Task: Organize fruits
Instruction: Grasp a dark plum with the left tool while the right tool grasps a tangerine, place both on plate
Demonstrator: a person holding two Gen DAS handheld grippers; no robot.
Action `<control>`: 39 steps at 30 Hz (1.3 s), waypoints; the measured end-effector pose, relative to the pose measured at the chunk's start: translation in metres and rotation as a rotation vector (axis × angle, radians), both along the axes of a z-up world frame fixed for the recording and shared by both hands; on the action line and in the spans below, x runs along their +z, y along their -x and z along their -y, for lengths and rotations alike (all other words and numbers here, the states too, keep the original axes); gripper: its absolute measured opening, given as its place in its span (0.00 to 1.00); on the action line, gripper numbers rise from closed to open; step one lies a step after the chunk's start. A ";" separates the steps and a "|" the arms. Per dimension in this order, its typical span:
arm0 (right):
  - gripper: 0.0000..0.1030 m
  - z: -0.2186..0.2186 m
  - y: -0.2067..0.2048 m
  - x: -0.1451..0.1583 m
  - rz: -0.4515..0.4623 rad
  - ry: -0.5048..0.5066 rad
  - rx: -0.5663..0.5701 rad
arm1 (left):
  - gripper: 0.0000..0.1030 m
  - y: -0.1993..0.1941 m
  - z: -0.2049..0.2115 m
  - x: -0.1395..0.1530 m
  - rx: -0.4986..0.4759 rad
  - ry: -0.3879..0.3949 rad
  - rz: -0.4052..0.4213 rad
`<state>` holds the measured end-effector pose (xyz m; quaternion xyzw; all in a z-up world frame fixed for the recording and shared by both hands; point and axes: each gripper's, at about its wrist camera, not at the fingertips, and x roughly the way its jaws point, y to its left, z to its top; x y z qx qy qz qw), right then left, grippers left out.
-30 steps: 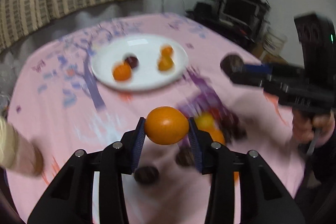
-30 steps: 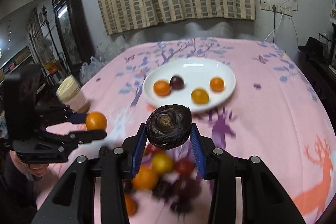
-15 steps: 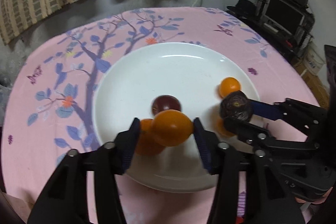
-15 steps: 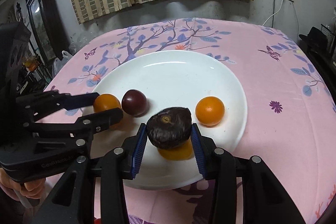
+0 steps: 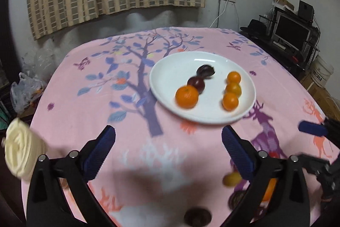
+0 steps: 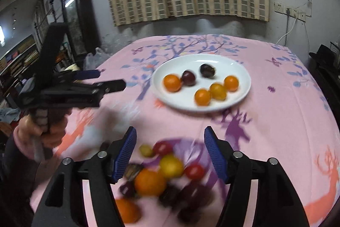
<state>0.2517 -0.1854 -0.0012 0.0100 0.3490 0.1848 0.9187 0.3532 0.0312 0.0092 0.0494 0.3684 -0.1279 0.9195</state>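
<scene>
A white plate on the pink tablecloth holds several orange fruits and two dark ones, among them a large orange and a dark wrinkled fruit. My left gripper is open and empty, above the cloth short of the plate. My right gripper is open and empty above a blurred pile of loose fruit. The left gripper also shows in the right wrist view, and a right fingertip shows in the left wrist view.
A cream-lidded jar stands at the table's left edge. Loose fruits lie near the front right. A plastic bag lies off the table's left. A monitor and shelves stand at the right.
Both grippers have opened and pulled back from the plate toward the near side. The orange and the dark wrinkled fruit they held now lie on the plate.
</scene>
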 end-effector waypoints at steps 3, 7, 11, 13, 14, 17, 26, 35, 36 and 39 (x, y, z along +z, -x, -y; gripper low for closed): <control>0.68 -0.010 0.040 -0.013 -0.026 -0.032 0.007 | 0.96 0.021 -0.023 -0.011 0.032 0.047 -0.031; 0.68 -0.030 0.070 -0.039 -0.109 -0.042 0.017 | 0.96 0.034 -0.043 -0.028 0.096 0.072 -0.050; 0.68 -0.046 0.079 -0.054 -0.143 0.000 0.014 | 0.96 0.042 -0.050 -0.037 0.129 0.032 -0.058; 0.68 -0.050 0.082 -0.056 -0.141 0.018 0.004 | 0.96 0.045 -0.053 -0.037 0.133 0.033 -0.060; 0.68 -0.051 0.083 -0.057 -0.140 0.024 -0.001 | 0.96 0.046 -0.054 -0.036 0.134 0.035 -0.059; 0.68 -0.053 0.078 -0.060 -0.147 0.037 -0.009 | 0.96 0.048 -0.056 -0.035 0.136 0.044 -0.063; 0.58 -0.055 0.071 -0.067 -0.184 0.062 -0.020 | 0.96 0.048 -0.058 -0.036 0.142 0.031 -0.072; 0.41 -0.027 0.075 -0.057 -0.195 -0.074 -0.036 | 0.96 0.054 -0.040 -0.048 0.008 0.047 -0.135; 0.41 -0.024 0.076 -0.055 -0.187 -0.077 -0.045 | 0.96 0.057 -0.034 -0.049 -0.024 0.045 -0.140; 0.41 -0.016 0.079 -0.049 -0.181 -0.106 -0.060 | 0.96 0.066 -0.018 -0.057 -0.080 -0.004 -0.139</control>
